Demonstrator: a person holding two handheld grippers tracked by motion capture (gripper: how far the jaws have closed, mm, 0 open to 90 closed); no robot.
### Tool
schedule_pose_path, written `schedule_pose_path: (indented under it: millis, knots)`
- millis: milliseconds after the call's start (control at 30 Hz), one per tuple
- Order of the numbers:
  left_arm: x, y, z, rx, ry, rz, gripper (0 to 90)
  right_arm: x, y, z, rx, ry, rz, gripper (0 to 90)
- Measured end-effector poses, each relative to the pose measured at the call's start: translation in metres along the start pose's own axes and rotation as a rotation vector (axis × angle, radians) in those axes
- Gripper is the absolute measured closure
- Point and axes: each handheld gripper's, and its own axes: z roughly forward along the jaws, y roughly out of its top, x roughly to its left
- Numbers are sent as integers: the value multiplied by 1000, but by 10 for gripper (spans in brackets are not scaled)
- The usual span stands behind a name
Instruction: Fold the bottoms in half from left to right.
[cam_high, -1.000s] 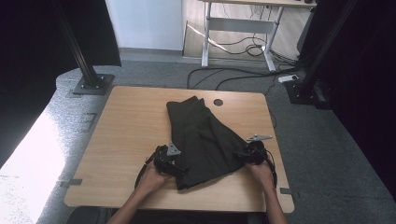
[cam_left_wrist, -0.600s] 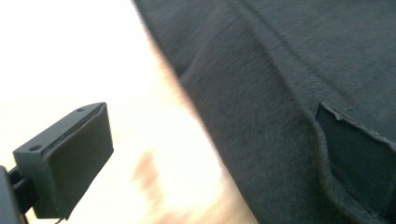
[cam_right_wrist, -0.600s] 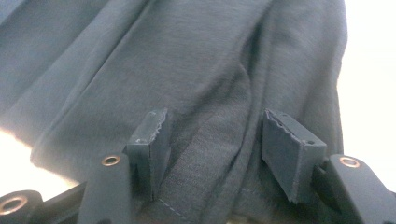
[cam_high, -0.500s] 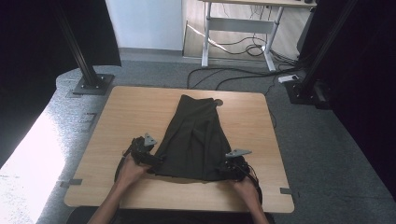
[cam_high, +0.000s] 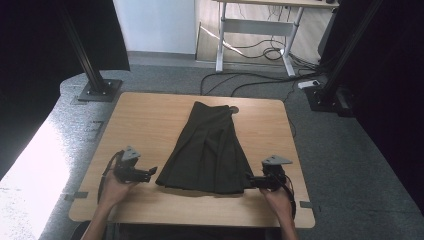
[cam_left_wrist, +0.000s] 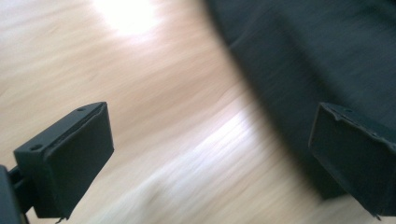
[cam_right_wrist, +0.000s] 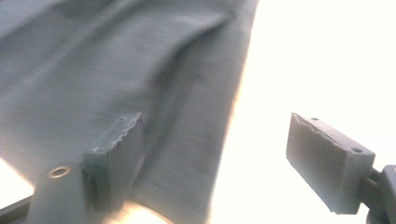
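- The dark garment (cam_high: 207, 150) lies flat in the middle of the wooden table (cam_high: 150, 115), narrow end toward the top of the frame and wide hem toward the bottom.
- Your left gripper (cam_high: 150, 173) sits at lower left of the high view, just beside the hem's left corner, jaws pointing right at the cloth.
- In the left gripper view its jaws stand wide apart with bare wood between them; the garment's edge (cam_left_wrist: 299, 56) fills the upper right, passing behind the right-hand jaw. Nothing is held.
- Your right gripper (cam_high: 252, 181) sits at lower right of the high view, at the hem's right corner, jaws pointing left.
- Its jaws have just been opening and now stand wide. In the right gripper view the garment's edge (cam_right_wrist: 154, 84) reaches in between them near the left-hand jaw, but the pads do not press it.
- Both your forearms come up from the bottom edge, hands low on the table, wrists turned inward toward the garment.
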Motion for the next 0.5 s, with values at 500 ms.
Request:
schedule_pose_path:
  millis: [500]
  knots:
    - [22, -38, 12, 115, 30, -46, 7, -40, -45, 12, 25, -68, 62, 130]
